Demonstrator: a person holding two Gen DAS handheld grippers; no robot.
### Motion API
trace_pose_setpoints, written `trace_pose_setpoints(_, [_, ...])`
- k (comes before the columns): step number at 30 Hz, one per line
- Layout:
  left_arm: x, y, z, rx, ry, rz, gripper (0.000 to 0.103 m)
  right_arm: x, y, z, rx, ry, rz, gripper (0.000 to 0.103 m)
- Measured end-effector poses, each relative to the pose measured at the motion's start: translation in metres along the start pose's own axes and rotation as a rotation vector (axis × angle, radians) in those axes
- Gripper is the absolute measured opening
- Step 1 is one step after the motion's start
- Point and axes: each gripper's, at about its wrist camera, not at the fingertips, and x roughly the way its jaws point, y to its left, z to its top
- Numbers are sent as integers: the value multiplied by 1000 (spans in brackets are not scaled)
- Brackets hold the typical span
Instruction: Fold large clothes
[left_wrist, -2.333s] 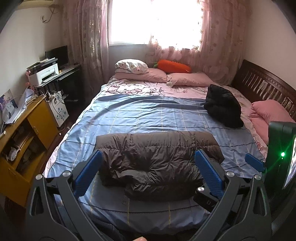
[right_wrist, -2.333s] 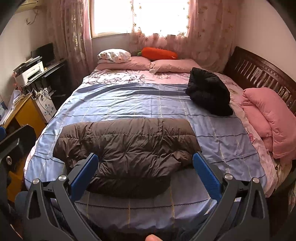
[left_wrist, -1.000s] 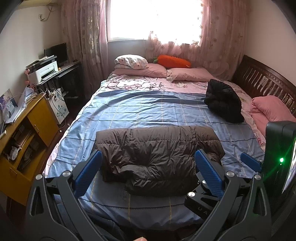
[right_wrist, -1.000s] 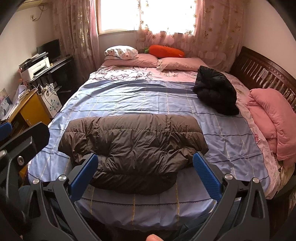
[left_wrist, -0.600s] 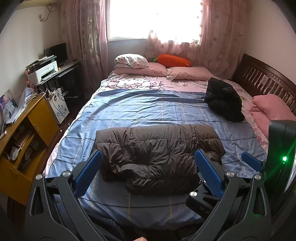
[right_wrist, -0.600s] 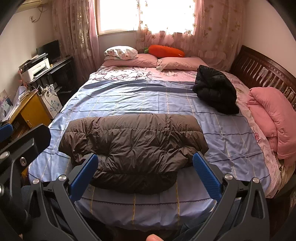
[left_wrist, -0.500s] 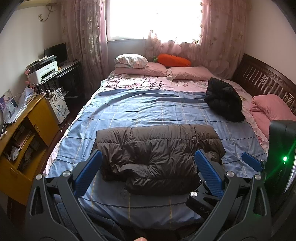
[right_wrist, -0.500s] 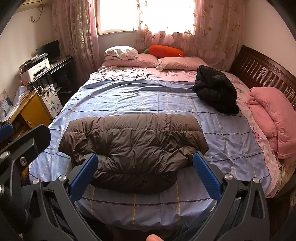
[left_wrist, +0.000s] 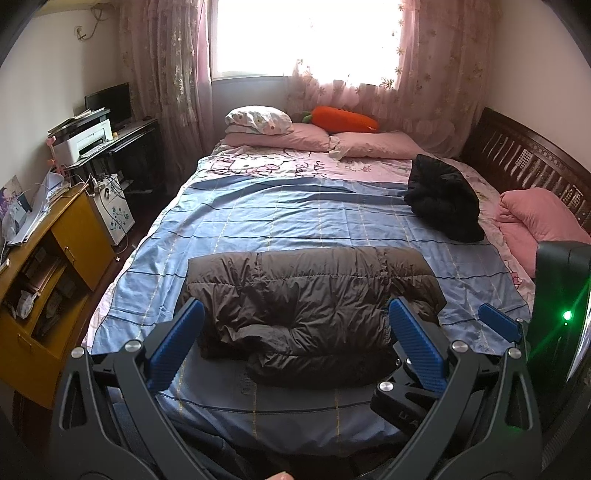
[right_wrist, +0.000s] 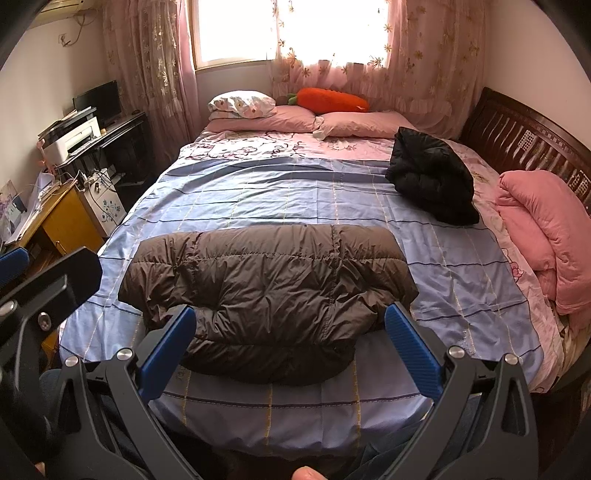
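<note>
Hovering grippers: both hang above the foot of the bed, pointed toward the window, neither touching any cloth.
Left gripper (left_wrist: 293, 341): blue fingers (left_wrist: 175, 345) spread wide apart, nothing between them; it sits over the near edge of the bed.
Right gripper (right_wrist: 290, 345): fingers spread wide as well, empty; its dark body also shows at the right edge of the left view.
Brown jacket (right_wrist: 266, 295): a puffy quilted coat folded into a thick bundle, lying flat on the blue sheet near the foot of the bed, framed between the fingers in both views, its lower edge bulging toward the cameras.
Blue sheet (left_wrist: 295, 221): striped, covers most of the bed under the jacket.
Black jacket (right_wrist: 432, 181): bundled farther up the bed on the right side, well apart from the brown one.
Pink quilt (right_wrist: 543, 229): heaped at the right edge beside the dark wooden bed frame (right_wrist: 524, 140).
Pillows (left_wrist: 314, 136): pink ones lined up under the window, a flowered one stacked at the left.
Carrot cushion (left_wrist: 343, 118): orange, resting behind the pillows.
Cabinet (left_wrist: 48, 266): yellow wood, left of the bed, cluttered with papers.
Printer (left_wrist: 83, 142): white, on a dark desk by the curtain.
Fingertip (right_wrist: 308, 473): a person's, just visible at the bottom edge.
</note>
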Motion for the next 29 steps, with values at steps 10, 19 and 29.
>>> trace_pose_setpoints(10, [1,-4,1,32,16,24,101,0,2,-2,2,3,-1,102])
trace_pose_setpoints(19, [-2,-8,4,61,-10,68,101,-1,4,-7,11,6,-5,102])
trace_pose_setpoints(29, [9,3,3,12,7,57,101,6,1,-7,33,12,-7,102])
